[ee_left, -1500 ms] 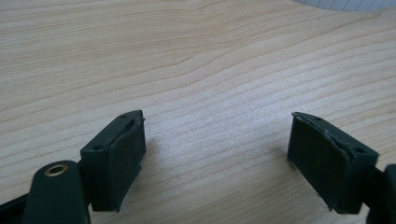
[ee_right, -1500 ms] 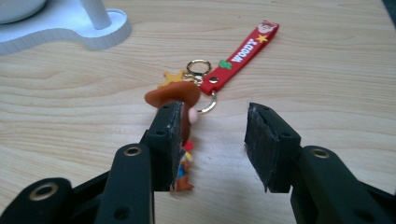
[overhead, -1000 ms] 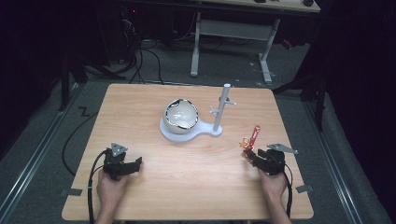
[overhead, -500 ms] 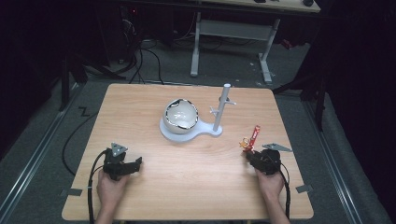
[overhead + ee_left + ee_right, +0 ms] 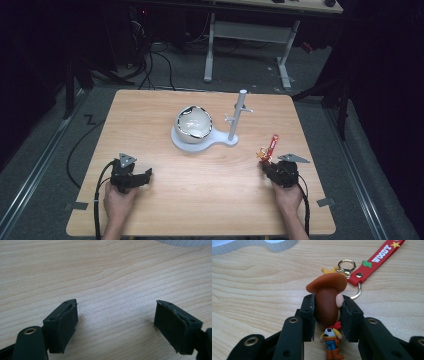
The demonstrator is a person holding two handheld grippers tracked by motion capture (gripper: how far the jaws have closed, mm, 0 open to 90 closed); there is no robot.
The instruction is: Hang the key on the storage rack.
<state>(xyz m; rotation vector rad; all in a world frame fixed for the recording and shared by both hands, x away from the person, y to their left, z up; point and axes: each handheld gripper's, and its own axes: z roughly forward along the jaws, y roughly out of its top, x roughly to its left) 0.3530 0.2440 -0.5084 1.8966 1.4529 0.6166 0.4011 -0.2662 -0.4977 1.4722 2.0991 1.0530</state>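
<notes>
A Woody keychain figure with a brown hat lies face down on the table, and my right gripper is shut on its head. Its red strap and gold ring stretch away from the jaws; in the high view the strap points up and away from the right gripper. My left gripper rests at the table's front left, open, its pads wide apart over bare wood. A white stand with a post holds a white bowl at mid-table.
The wooden table stands on a dark floor. Behind it are a desk frame and cables. The stand's white base edge shows at the top left of the right gripper view.
The right gripper has shifted slightly left and forward onto the keychain figure. The left gripper has stayed put.
</notes>
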